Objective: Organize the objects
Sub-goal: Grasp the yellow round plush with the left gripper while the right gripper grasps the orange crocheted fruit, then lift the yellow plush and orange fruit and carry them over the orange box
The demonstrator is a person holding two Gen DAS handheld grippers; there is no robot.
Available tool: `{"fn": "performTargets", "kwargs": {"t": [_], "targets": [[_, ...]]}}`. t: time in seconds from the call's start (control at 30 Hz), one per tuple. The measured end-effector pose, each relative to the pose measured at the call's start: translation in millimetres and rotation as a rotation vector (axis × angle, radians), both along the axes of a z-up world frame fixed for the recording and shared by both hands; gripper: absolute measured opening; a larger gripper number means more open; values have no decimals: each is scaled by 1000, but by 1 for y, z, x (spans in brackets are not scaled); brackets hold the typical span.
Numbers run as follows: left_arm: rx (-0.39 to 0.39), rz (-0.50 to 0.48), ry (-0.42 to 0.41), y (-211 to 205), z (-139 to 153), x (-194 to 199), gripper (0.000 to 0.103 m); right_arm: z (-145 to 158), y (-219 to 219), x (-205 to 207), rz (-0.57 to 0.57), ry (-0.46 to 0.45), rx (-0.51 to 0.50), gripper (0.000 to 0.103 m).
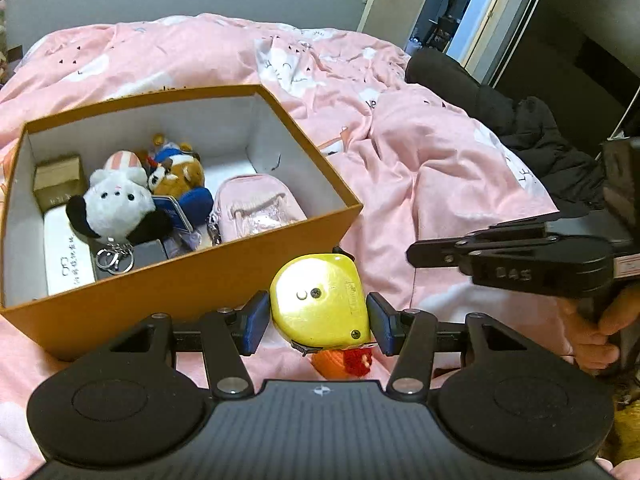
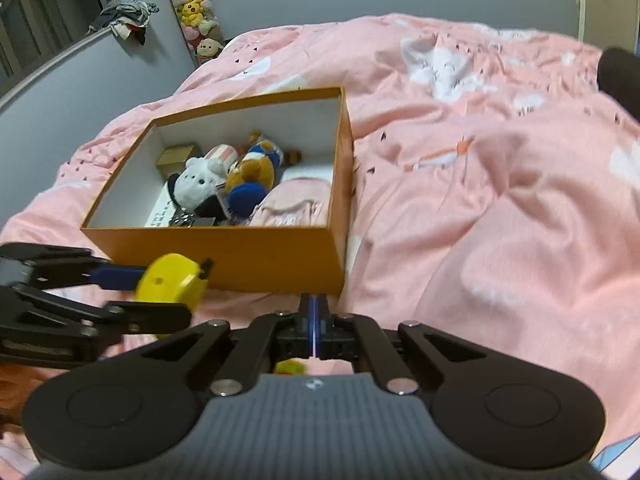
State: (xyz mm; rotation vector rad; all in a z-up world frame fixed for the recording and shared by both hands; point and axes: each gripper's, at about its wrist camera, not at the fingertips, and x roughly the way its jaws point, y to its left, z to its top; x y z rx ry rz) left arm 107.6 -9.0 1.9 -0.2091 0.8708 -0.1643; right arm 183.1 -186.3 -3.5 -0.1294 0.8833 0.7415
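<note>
My left gripper [image 1: 318,322] is shut on a yellow tape measure [image 1: 320,300] and holds it above the pink bedspread, just in front of the right end of the orange box [image 1: 192,292]. The tape measure also shows in the right wrist view [image 2: 172,282]. The box [image 2: 256,252] holds a white panda plush [image 1: 114,204], a brown bear plush [image 1: 180,178], a pink pouch [image 1: 258,206] and small cartons. My right gripper [image 2: 316,312] is shut and empty, to the right of the left one, near the box's front right corner.
An orange and red knitted item [image 1: 344,362] lies on the bed under the tape measure. Dark clothing [image 1: 520,120] lies at the bed's right edge. The pink bedspread [image 2: 480,200] spreads out right of the box. Plush toys [image 2: 196,12] hang on the far wall.
</note>
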Motion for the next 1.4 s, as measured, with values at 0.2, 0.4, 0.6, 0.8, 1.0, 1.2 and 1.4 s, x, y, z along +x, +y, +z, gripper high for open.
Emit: {"fn": "performTargets", "kwargs": {"t": [0.2, 0.4, 0.6, 0.8, 1.0, 1.2, 1.4], "targets": [[12, 54, 32, 11, -8, -7, 60, -30, 11, -2, 50, -17, -72, 37], [-12, 92, 13, 25, -1, -14, 60, -64, 31, -4, 144, 11, -176, 42], [-32, 100, -1, 31, 3, -17, 60, -76, 43, -10, 255, 45, -191, 42], [-44, 104, 2, 34, 1, -18, 60, -89, 51, -13, 302, 125, -194, 45], [-51, 118, 9, 37, 0, -19, 60, -97, 57, -20, 321, 139, -220, 41], [-64, 102, -5, 42, 14, -15, 60, -62, 49, -21, 317, 103, -146, 41], [-39, 91, -14, 56, 37, 11, 60, 12, 56, -7, 376, -77, -64, 41]]}}
